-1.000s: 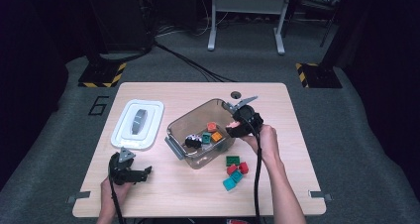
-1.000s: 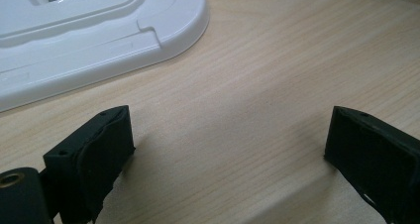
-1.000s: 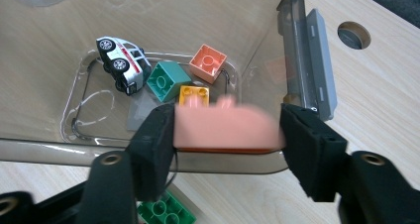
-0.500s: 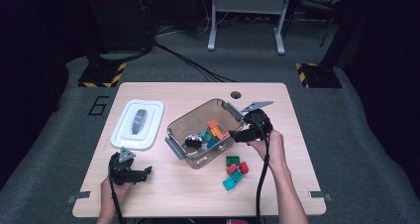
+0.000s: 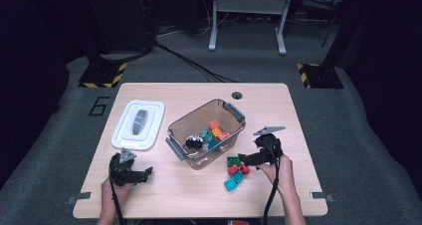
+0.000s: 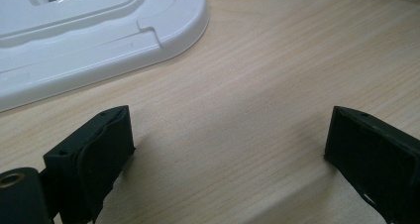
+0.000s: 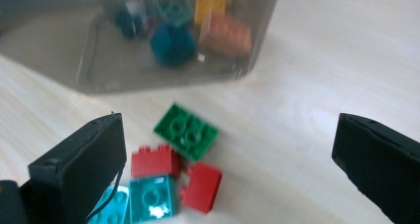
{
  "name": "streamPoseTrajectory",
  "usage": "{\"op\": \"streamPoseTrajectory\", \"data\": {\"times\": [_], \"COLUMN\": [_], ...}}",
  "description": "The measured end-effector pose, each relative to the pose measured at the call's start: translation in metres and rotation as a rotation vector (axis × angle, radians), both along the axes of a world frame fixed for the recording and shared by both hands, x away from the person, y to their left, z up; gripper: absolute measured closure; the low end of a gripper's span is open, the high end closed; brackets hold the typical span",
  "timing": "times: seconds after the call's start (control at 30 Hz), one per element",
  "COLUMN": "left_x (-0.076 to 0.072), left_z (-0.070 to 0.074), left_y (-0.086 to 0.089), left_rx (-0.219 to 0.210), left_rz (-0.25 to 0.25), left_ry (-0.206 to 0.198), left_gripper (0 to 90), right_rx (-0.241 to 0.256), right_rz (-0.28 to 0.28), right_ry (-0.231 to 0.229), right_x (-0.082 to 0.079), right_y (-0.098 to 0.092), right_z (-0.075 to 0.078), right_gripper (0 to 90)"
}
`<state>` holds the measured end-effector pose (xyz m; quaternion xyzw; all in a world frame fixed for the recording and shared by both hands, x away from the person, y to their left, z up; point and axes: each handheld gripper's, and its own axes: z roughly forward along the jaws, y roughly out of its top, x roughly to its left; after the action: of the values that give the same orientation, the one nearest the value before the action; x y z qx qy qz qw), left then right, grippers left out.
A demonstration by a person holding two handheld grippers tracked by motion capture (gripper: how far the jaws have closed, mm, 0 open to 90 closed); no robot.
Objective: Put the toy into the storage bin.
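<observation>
A clear plastic bin (image 5: 178,126) (image 7: 59,55) in the table's middle holds several coloured bricks. Loose bricks lie on the wood by its near right corner: a green one (image 5: 233,161) (image 7: 186,131), two red ones (image 7: 154,161) (image 7: 202,186) and teal ones (image 5: 230,184) (image 7: 150,196). My right gripper (image 5: 245,160) (image 7: 228,159) is open just right of this pile, its jaws pointing left at it with nothing between them. My left gripper (image 5: 145,174) (image 6: 230,149) rests open at the front left, empty, over bare wood below the white lid (image 5: 138,124) (image 6: 94,30).
The white lid has a grey handle (image 5: 141,120). A cable hole (image 5: 237,95) sits near the table's far edge. Black cables trail from both grippers toward the front edge. Bare wood lies between the two hands.
My right gripper has come away from above the bin's right end, toward me and down to the loose bricks on the table. The left gripper has stayed in place.
</observation>
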<state>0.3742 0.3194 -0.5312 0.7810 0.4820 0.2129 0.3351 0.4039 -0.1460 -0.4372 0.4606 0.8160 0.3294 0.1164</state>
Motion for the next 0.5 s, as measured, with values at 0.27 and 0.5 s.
{"op": "streamPoseTrajectory", "data": {"times": [0.27,0.5], "left_x": [0.0,0.0], "left_z": [0.0,0.0], "left_y": [0.0,0.0], "left_rx": [0.0,0.001], "left_rz": [0.0,-0.002], "left_ry": [0.0,0.001], "left_gripper": [4.6,4.6], "right_rx": [-0.021,-0.015], "right_rz": [-0.022,-0.027], "right_ry": [0.047,0.025], "right_x": [-0.012,-0.021], "right_y": [0.002,0.004], "right_z": [-0.038,-0.048], "right_gripper": [18.4,45.9]}}
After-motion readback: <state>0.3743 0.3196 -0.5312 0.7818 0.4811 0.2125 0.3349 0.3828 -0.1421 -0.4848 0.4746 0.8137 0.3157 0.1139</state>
